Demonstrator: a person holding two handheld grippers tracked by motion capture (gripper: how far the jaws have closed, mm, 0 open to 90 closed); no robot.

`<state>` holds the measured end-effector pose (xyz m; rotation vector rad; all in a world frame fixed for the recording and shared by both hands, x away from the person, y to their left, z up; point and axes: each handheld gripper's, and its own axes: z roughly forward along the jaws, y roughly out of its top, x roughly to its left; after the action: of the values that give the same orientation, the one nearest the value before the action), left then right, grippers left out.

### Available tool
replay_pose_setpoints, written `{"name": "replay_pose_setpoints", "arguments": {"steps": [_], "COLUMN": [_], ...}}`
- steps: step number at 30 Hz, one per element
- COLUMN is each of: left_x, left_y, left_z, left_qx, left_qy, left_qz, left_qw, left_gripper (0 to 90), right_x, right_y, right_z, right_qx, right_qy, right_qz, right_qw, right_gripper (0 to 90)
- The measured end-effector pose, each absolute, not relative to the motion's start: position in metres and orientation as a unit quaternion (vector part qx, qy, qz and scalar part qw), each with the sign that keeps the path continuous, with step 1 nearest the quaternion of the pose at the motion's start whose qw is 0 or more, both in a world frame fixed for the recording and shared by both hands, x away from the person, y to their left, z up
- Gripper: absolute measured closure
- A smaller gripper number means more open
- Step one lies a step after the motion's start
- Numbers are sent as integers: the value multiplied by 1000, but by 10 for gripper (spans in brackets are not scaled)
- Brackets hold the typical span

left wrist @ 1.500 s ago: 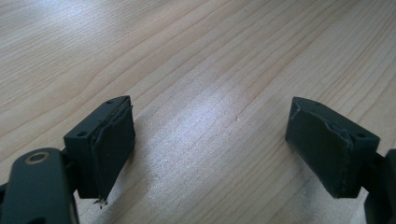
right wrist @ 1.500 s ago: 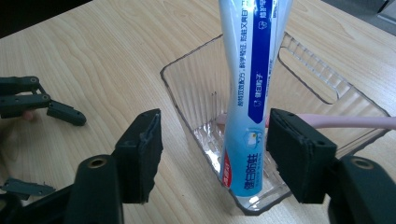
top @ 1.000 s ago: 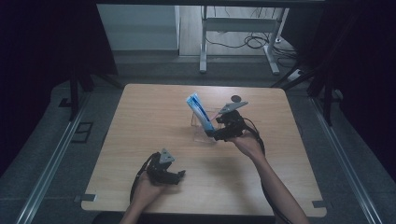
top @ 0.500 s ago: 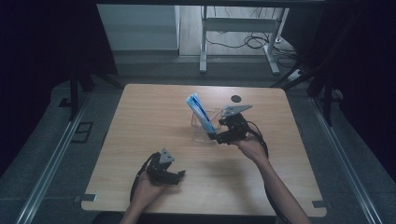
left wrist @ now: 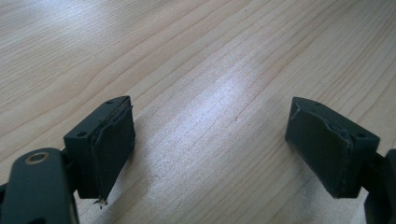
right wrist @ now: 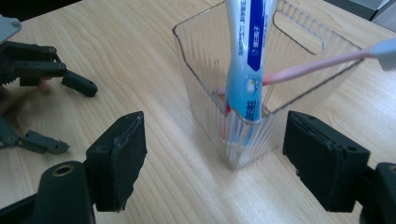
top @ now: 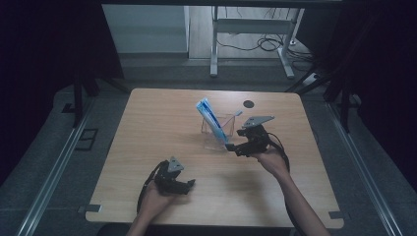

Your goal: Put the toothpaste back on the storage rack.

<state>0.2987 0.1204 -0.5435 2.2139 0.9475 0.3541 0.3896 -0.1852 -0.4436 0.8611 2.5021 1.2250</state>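
Clear plastic holder [right wrist: 261, 93] is standing mid-table [top: 147, 128], containing toothpaste tube [right wrist: 247, 60] and toothbrush [right wrist: 317, 63]. Right tool [right wrist: 215, 158] is gaping just beside it, pinching nothing; left tool [left wrist: 215, 149] is resting spread, empty.

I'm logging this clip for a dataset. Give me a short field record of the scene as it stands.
surface: wooden table
container: clear bin, upright
contents: toothpaste tube and pink toothbrush, both leaning inside the bin
right gripper: open, nothing held, a bin corner in front of its jaws
left gripper: open, nothing held, over bare table
other: dark round spot on the table's far side
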Motion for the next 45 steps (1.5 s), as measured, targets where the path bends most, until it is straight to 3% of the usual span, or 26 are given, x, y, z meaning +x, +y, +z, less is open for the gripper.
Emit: {"name": "replay_pose_setpoints", "arguments": {"steps": [45], "left_x": [299], "left_y": [120], "left_z": [-544], "left_qx": [853], "left_qy": [366], "left_qz": [136], "left_qw": [347], "left_gripper": [159], "right_x": [353], "right_y": [-239], "right_z": [-476], "right_qx": [333], "right_qy": [843], "right_qz": [409], "right_qw": [110], "right_gripper": [207]}}
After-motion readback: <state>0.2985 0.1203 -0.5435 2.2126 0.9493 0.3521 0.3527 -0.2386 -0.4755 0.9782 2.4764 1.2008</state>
